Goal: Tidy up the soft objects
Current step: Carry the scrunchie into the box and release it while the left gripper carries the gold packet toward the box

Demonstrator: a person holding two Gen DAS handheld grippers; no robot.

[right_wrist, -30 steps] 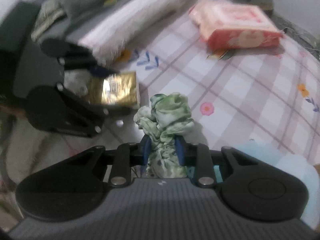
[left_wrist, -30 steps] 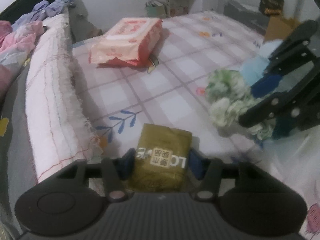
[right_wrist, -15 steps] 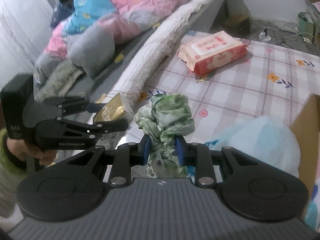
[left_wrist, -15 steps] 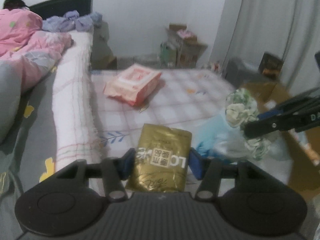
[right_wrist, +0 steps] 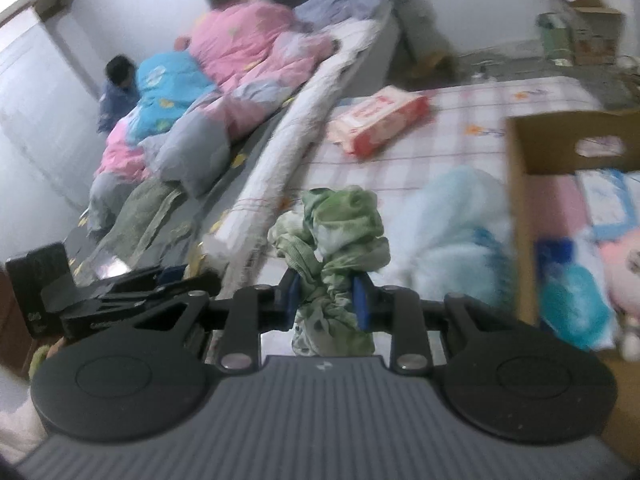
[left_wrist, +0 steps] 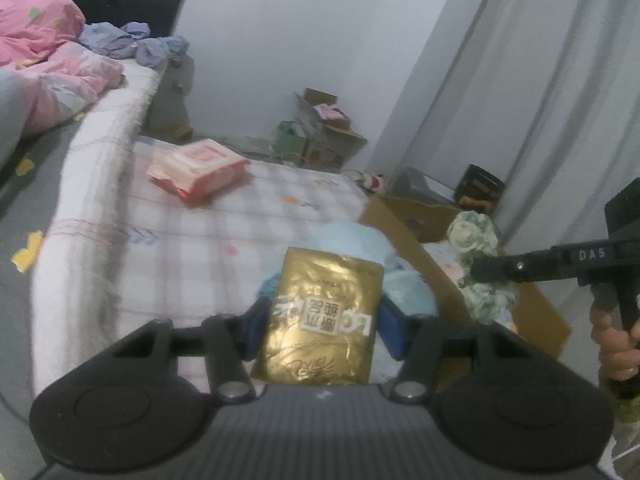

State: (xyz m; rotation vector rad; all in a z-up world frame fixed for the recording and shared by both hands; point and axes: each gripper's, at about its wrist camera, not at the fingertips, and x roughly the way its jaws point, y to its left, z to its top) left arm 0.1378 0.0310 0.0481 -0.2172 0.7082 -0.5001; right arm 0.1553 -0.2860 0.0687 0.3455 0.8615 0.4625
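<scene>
My left gripper (left_wrist: 322, 320) is shut on a gold foil packet (left_wrist: 324, 312) and holds it in the air above the checked mattress (left_wrist: 224, 232). My right gripper (right_wrist: 326, 300) is shut on a green-and-white crumpled cloth (right_wrist: 336, 240), lifted near the open cardboard box (right_wrist: 520, 216). In the left wrist view the right gripper (left_wrist: 480, 270) holds the cloth (left_wrist: 476, 240) over the box (left_wrist: 404, 216). A light blue fluffy thing (right_wrist: 452, 216) lies on the mattress beside the box.
A red-and-white wipes pack (left_wrist: 196, 170) lies far on the mattress, also in the right wrist view (right_wrist: 380, 124). The box holds pink and blue soft items (right_wrist: 600, 208). A bed with pink quilts (right_wrist: 248, 52) runs along the left. More boxes (left_wrist: 320, 136) stand by the wall.
Both grippers have risen from the mattress with their loads. The right gripper has carried the green cloth rightward to the cardboard box.
</scene>
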